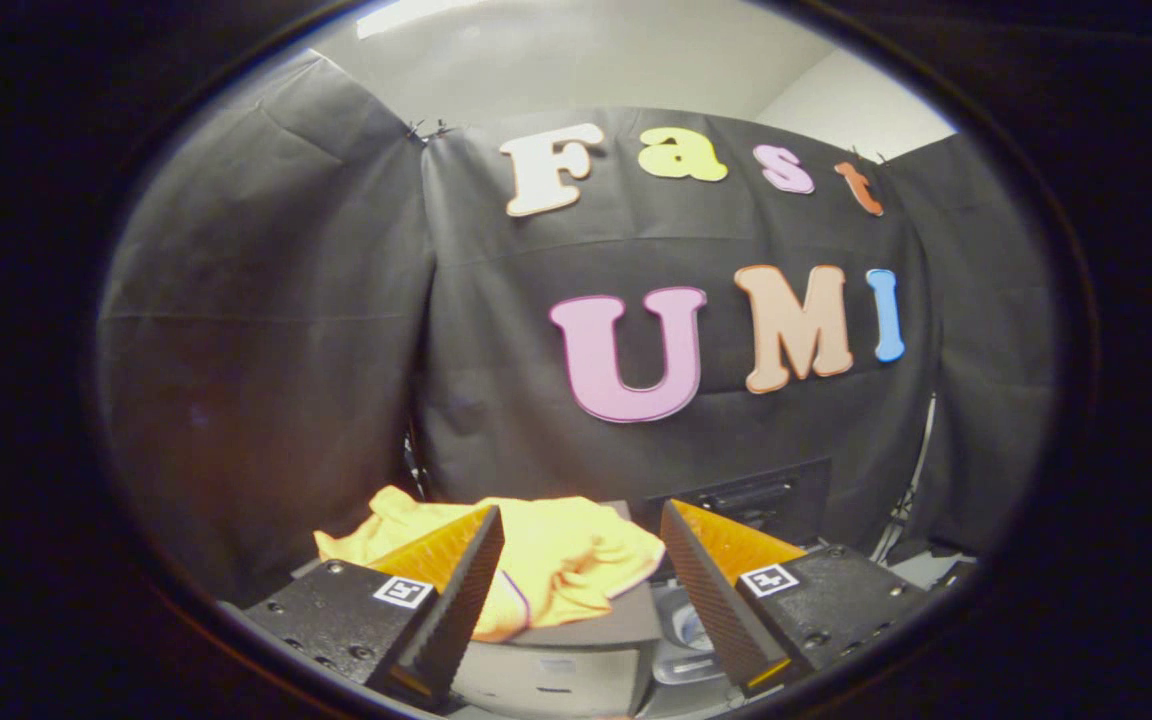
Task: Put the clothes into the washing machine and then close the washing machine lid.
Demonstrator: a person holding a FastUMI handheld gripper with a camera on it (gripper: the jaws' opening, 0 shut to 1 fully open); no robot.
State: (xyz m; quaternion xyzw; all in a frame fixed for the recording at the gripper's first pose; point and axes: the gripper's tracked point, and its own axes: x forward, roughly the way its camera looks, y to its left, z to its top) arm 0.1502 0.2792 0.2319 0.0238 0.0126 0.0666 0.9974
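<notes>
1. Black cloth wall [266,330] is hanging behind everything, draped in 3 panels that are standing beyond the fingers and rising toward a pale ceiling [576,60].
2. Grey block [576,650], a box-like stand or casing, is sitting just ahead of the fingers and is carrying the clothes on its flat top; what it is exactly cannot be told.
3. Dark panel [756,495] with slots is standing beyond the right finger, against the cloth wall.
4. Yellow-orange clothes [576,560] are lying crumpled on top of the grey block, just ahead of the fingers and mostly between them, with 1 fold spilling out behind the left finger and another drooping over the block's front edge.
5. Gripper [582,590] is hovering with its 2 fingers spread wide and gripping nothing; orange-faced, black-backed fingers [456,590] are each carrying 1 small square marker.
6. Pale grey rounded part [686,640] is showing low between block and right finger, too hidden to identify.
</notes>
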